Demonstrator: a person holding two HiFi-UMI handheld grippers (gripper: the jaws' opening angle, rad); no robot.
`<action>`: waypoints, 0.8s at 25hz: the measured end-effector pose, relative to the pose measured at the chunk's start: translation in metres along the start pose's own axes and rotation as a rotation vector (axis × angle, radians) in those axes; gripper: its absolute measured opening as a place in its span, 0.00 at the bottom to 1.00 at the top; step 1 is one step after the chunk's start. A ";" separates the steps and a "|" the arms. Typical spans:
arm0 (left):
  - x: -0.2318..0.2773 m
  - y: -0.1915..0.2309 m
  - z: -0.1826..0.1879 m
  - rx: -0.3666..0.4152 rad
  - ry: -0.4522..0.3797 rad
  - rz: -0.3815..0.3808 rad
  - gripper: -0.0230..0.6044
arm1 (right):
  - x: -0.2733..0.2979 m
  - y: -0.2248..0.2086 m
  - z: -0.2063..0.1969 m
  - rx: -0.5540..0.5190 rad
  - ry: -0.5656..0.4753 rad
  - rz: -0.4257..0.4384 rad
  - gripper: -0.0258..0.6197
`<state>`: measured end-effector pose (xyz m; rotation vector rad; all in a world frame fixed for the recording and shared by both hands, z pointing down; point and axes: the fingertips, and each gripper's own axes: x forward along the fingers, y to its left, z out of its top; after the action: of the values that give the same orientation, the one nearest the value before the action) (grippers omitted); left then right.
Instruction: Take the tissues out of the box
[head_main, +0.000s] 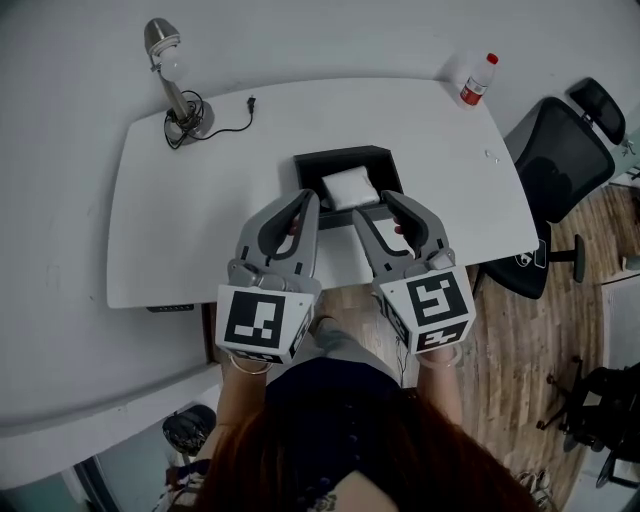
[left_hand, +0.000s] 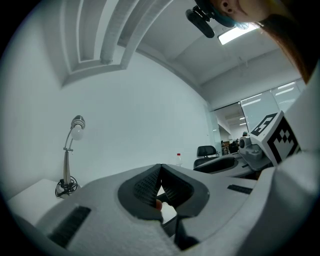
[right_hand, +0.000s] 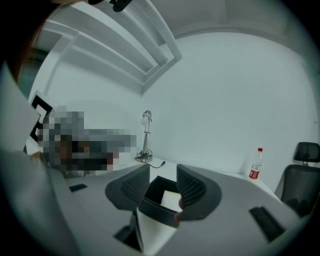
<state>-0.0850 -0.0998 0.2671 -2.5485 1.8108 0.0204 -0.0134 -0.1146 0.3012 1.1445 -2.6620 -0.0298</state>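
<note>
A black tissue box (head_main: 345, 160) stands open-topped at the middle of the white table (head_main: 200, 200), with a white stack of tissues (head_main: 350, 187) inside. Both grippers hover at the box's near side. My left gripper (head_main: 309, 198) is beside the box's left front corner; in the left gripper view its jaws (left_hand: 160, 170) are shut with nothing gripped. My right gripper (head_main: 391, 198) is at the right front corner. In the right gripper view it (right_hand: 163, 181) stands open, and the box (right_hand: 154, 210) and tissues (right_hand: 171, 199) show through the gap, untouched.
A desk lamp (head_main: 172, 85) with a coiled cord stands at the table's back left. A red-capped bottle (head_main: 478, 80) sits at the back right corner. A black office chair (head_main: 560, 160) is off the table's right end, on a wooden floor.
</note>
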 end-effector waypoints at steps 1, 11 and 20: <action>0.001 0.002 -0.001 0.000 0.002 0.002 0.07 | 0.003 -0.001 -0.001 0.002 0.007 0.003 0.33; 0.022 0.022 -0.005 0.010 0.014 -0.042 0.07 | 0.038 -0.011 -0.013 0.013 0.100 -0.005 0.38; 0.048 0.038 -0.006 0.006 0.022 -0.108 0.07 | 0.071 -0.018 -0.031 -0.005 0.236 -0.006 0.43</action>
<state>-0.1052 -0.1582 0.2718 -2.6488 1.6739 -0.0153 -0.0408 -0.1757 0.3445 1.0821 -2.4494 0.0917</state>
